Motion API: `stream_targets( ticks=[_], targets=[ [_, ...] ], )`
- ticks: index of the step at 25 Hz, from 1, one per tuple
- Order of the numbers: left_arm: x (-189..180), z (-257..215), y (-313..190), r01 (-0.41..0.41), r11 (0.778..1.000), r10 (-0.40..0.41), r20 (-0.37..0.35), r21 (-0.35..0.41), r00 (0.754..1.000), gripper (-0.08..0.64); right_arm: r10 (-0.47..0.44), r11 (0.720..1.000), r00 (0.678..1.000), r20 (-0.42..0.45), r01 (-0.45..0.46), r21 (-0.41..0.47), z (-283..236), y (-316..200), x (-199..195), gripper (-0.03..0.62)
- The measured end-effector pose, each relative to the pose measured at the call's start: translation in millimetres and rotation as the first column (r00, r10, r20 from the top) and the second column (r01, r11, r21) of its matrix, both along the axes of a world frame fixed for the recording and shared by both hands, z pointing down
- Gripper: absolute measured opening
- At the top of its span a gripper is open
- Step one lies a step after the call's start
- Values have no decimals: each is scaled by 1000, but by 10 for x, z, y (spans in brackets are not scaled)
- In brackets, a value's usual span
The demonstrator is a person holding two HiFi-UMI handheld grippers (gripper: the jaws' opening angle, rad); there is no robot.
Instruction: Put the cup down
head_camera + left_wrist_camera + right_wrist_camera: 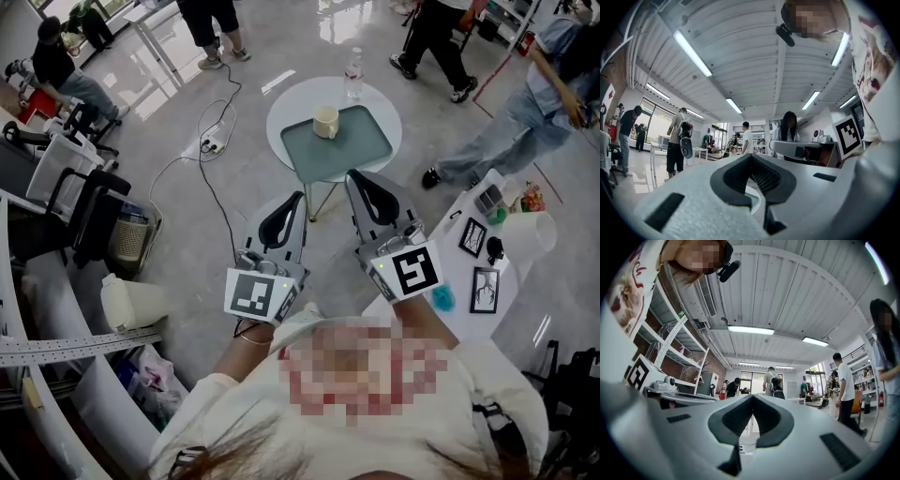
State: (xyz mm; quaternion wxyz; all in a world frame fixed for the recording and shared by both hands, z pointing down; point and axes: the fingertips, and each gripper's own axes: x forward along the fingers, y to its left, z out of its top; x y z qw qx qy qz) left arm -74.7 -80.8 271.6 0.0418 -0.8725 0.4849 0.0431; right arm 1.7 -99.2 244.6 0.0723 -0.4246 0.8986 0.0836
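The cup (325,122) stands upright on the green tray (356,150), toward the tray's far edge. The tray lies at the centre of the round white tabletop (281,120). A bottle (353,73) stands at the tabletop's far edge. The left tool (298,197) and right tool (352,175) are off the near edge, jaws closed together, gripping nothing.

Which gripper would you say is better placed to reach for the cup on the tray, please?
Right, narrowly: the right gripper has its tips slightly nearer the cup on the tray than the left gripper. Both are shut and empty.
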Motion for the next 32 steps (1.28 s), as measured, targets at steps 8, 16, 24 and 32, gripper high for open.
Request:
stream_targets(
  ticks=[8, 16, 24, 32],
  targets=[
    [462, 26, 549, 45, 999, -45, -13, 5, 999, 15, -28, 1000, 999, 22, 28, 0, 94, 532, 519, 28],
    [708, 45, 1197, 88, 996, -88, -5, -7, 996, 15, -59, 998, 998, 24, 60, -19, 153, 1133, 810, 28],
    [851, 65, 1623, 100, 995, -100, -4, 10, 995, 15, -71, 997, 997, 26, 72, -16, 162, 1550, 991, 28],
    [872, 22, 2040, 93, 996, -93, -13, 18, 996, 15, -53, 998, 998, 36, 54, -40, 168, 1915, 1013, 28]
  ],
)
